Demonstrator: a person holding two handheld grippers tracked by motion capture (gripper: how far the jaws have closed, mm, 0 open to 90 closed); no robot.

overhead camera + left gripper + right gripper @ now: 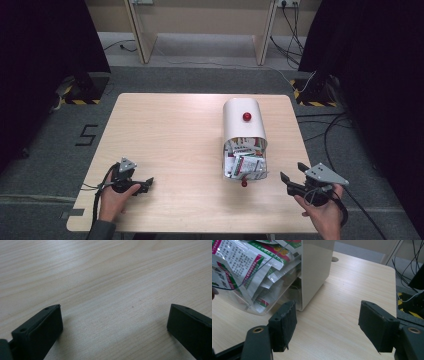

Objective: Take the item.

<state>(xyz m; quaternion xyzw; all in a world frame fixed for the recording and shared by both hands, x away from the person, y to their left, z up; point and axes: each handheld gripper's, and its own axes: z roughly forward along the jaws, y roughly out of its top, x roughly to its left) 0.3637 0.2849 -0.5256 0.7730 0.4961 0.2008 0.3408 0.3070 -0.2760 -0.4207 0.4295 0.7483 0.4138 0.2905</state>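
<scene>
A white curved-top container (242, 125) stands on the right half of the wooden table (170, 135), with a red knob (246, 116) on its top. Its clear front (245, 165) holds several printed sachets and carries a second red knob (244, 183) at the bottom. My right gripper (291, 171) rests open at the near right, a short way right of the container. In the right gripper view the gripper (327, 322) faces the container's white side wall (315, 270) and the sachets (242, 267). My left gripper (146, 185) sits open at the near left over bare wood (115, 322).
Beyond the table's far edge stands a wooden desk frame (200, 25). Cables (330, 130) trail over the grey floor to the right. Black stands with yellow-striped bases (80, 92) flank the table. The table's left half is bare wood.
</scene>
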